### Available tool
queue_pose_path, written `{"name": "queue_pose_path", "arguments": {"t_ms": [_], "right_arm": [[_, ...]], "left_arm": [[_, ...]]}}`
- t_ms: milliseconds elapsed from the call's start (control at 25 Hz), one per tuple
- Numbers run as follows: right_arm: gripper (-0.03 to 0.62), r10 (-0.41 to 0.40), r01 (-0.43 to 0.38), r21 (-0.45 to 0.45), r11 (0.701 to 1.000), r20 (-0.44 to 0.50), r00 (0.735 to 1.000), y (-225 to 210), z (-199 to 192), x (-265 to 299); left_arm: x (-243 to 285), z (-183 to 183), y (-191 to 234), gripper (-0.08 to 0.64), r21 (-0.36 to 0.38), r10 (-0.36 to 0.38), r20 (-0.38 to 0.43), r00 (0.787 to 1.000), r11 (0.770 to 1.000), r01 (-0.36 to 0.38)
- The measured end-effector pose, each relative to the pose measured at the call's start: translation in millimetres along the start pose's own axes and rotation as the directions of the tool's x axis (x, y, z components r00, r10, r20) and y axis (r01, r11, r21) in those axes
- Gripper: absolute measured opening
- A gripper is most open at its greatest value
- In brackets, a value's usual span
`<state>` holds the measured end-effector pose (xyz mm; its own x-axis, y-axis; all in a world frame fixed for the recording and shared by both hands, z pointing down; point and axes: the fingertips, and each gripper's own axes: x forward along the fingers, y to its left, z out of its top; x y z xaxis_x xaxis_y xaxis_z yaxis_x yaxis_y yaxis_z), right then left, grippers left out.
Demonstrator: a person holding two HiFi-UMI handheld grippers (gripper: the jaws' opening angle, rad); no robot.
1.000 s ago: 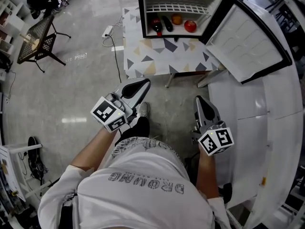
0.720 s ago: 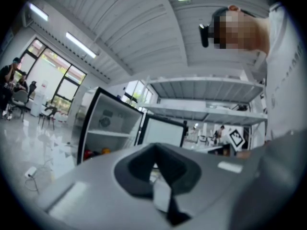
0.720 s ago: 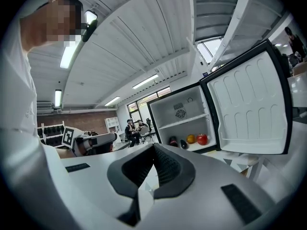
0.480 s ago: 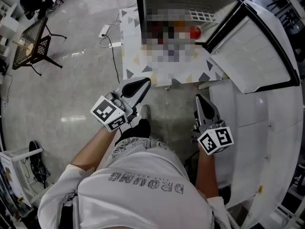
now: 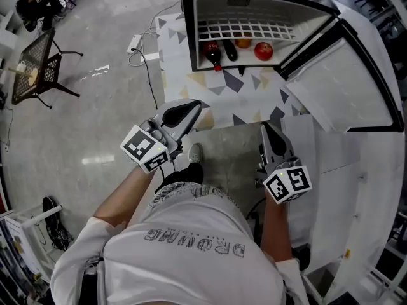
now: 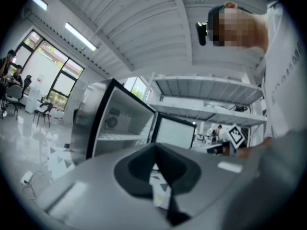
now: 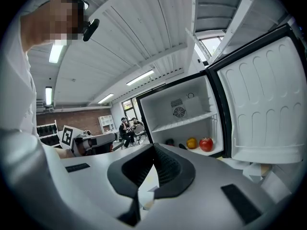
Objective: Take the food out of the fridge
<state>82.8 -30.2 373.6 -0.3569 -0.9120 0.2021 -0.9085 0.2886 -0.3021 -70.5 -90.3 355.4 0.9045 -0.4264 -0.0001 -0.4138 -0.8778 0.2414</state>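
The small fridge [image 5: 191, 18] stands open on a table with a triangle pattern [image 5: 219, 97]. On its floor lie a dark bottle with a red cap [image 5: 213, 53], an orange [image 5: 243, 43] and a red apple [image 5: 263, 51]. The right gripper view shows the apple [image 7: 206, 143] and the orange [image 7: 192, 143] well ahead of the jaws. My left gripper [image 5: 193, 107] and right gripper [image 5: 266, 128] are both shut and hold nothing. They are level with the table's near edge, short of the fridge. In the left gripper view the fridge [image 6: 120, 123] is ahead beyond the shut left gripper [image 6: 154, 146].
The fridge door [image 5: 346, 75] swings open to the right, over a white counter [image 5: 362, 170]. A wire shelf [image 5: 248, 29] spans the fridge above the food. A power strip and cable [image 5: 137, 41] lie on the floor to the left, near a black chair [image 5: 38, 68].
The fridge and table have come nearer and lower in the head view as the person walks toward them. Both grippers keep their pose and stay shut.
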Motion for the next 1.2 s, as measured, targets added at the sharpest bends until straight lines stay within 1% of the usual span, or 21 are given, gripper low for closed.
{"name": "queue_pose_path", "arguments": {"t_ms": [440,640,960,1200], "right_arm": [[-0.011,-0.044,0.044,-0.001,0.999,-0.004,0.999,-5.4,11.0,59.2],[-0.011,-0.047,0.048,0.003,0.999,-0.007,0.999,-6.7,11.0,80.1],[-0.011,-0.056,0.056,-0.009,0.998,-0.014,0.998,-15.3,12.4,102.9],[-0.011,-0.046,0.046,-0.004,0.999,-0.019,0.999,-30.2,12.2,118.4]], "left_arm": [[13.6,9.2,53.9,0.008,-0.001,-0.039,-0.016,0.999,0.999,0.039],[16.0,10.4,70.7,0.008,0.001,-0.039,-0.018,0.999,0.999,0.039],[18.1,9.3,85.0,0.008,-0.006,-0.027,-0.023,0.999,1.0,0.027],[26.4,5.3,89.7,0.008,-0.008,-0.007,-0.035,0.999,1.0,0.007]]}}
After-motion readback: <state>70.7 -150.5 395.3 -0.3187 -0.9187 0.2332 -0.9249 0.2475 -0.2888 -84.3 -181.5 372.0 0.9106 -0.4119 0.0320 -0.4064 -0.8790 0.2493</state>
